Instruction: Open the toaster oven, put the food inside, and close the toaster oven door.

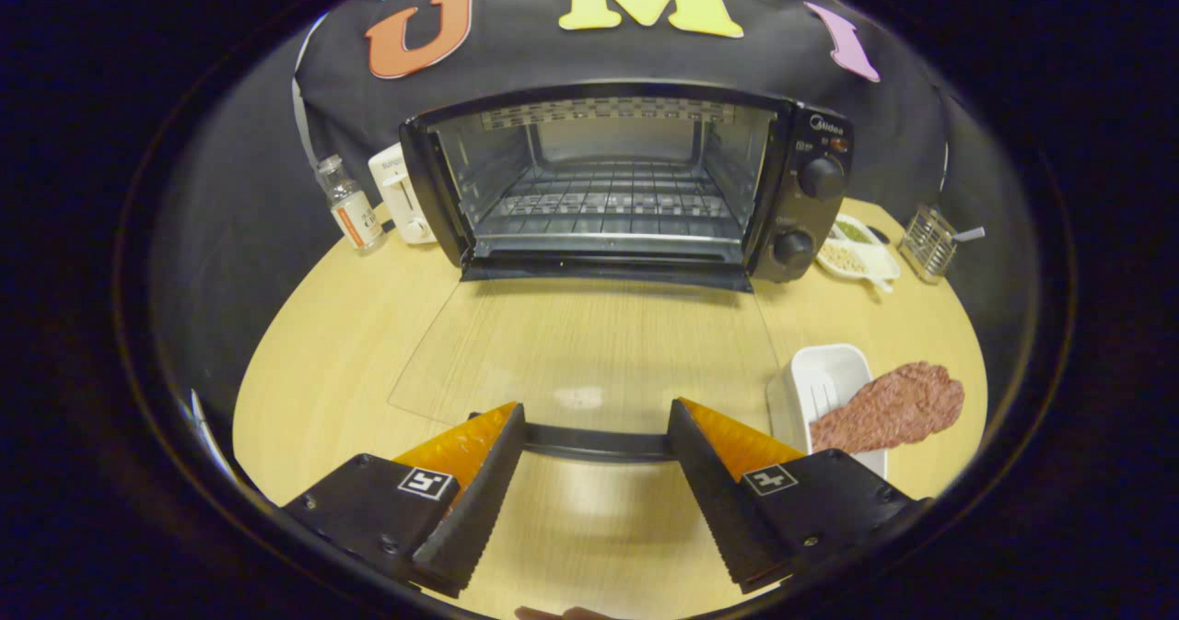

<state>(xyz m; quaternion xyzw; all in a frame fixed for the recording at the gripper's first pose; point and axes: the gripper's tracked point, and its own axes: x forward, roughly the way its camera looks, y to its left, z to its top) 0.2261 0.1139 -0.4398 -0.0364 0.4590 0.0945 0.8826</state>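
Observation:
A black toaster oven (636, 182) stands at the back of the wooden table with its glass door (589, 353) folded flat down toward me. Its wire rack (612, 201) inside is bare. The door's dark handle (599, 442) runs across between my two fingers, just at their tips. My gripper (597, 422) is open, its fingers apart on either side of the handle and not pressing on it. To the right of the door, a flat reddish-brown piece of food (889, 408) lies across a white rectangular dish (824, 376).
Left of the oven stand a small clear bottle (350, 204) and a white toaster (402, 194). Right of it are a white divided dish of seeds (857, 250) and a wire holder (928, 242). The table's round edge curves close on both sides.

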